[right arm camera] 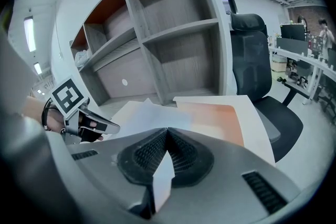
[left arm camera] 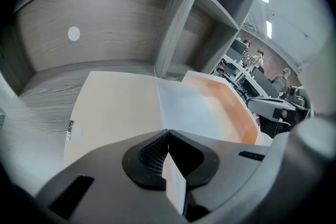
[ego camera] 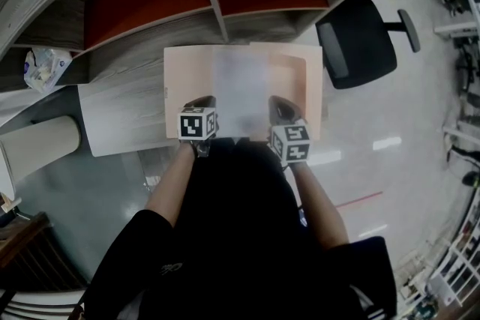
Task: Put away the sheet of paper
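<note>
A white sheet of paper (ego camera: 241, 90) is held flat above an open peach folder (ego camera: 184, 67) on the wooden shelf surface. My left gripper (ego camera: 204, 110) is shut on the sheet's near left edge, and paper shows pinched between its jaws in the left gripper view (left arm camera: 173, 178). My right gripper (ego camera: 281, 113) is shut on the near right edge, with paper between its jaws too (right arm camera: 161, 178). The sheet (left arm camera: 197, 107) spans the folder's (left arm camera: 113, 107) middle fold. In the right gripper view the sheet (right arm camera: 152, 115) lies over the folder (right arm camera: 220, 118), and the left gripper (right arm camera: 84, 120) shows at left.
A grey shelf unit (ego camera: 217, 4) with a vertical divider stands right behind the folder. A black office chair (ego camera: 360, 41) is at the right. A crumpled plastic bag (ego camera: 43, 65) lies on the shelf at far left. A cream cylinder (ego camera: 37, 146) sits at lower left.
</note>
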`<state>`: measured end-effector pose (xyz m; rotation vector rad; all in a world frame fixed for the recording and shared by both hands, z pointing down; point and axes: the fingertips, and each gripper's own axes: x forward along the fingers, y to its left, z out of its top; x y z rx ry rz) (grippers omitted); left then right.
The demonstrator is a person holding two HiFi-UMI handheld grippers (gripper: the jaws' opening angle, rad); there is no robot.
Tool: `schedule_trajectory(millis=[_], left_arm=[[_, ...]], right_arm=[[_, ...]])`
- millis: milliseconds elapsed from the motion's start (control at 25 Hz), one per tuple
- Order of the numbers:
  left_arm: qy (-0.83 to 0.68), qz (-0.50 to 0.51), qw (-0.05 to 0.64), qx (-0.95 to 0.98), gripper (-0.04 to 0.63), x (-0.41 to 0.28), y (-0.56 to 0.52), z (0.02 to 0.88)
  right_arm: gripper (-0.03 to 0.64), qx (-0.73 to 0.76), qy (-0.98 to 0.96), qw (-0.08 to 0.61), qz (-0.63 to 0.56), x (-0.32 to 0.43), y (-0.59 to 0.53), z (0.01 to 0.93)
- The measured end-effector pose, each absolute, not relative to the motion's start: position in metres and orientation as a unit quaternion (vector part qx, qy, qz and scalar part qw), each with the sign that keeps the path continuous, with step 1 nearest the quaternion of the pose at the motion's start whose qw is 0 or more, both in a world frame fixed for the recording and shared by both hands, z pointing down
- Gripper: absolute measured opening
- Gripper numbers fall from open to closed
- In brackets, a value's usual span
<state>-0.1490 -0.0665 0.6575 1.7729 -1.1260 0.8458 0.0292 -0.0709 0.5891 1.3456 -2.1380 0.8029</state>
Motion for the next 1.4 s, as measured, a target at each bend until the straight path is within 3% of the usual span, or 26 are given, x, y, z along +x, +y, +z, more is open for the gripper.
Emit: schedule_trajectory(millis=[1400], left_arm=[[-0.464, 0.335, 0.439, 0.692, 0.044, -0.115, -0.069, 0.661]], right_arm=[[0.017, 0.451, -0.8, 0.26, 0.299, 0.05, -0.07, 0.6]])
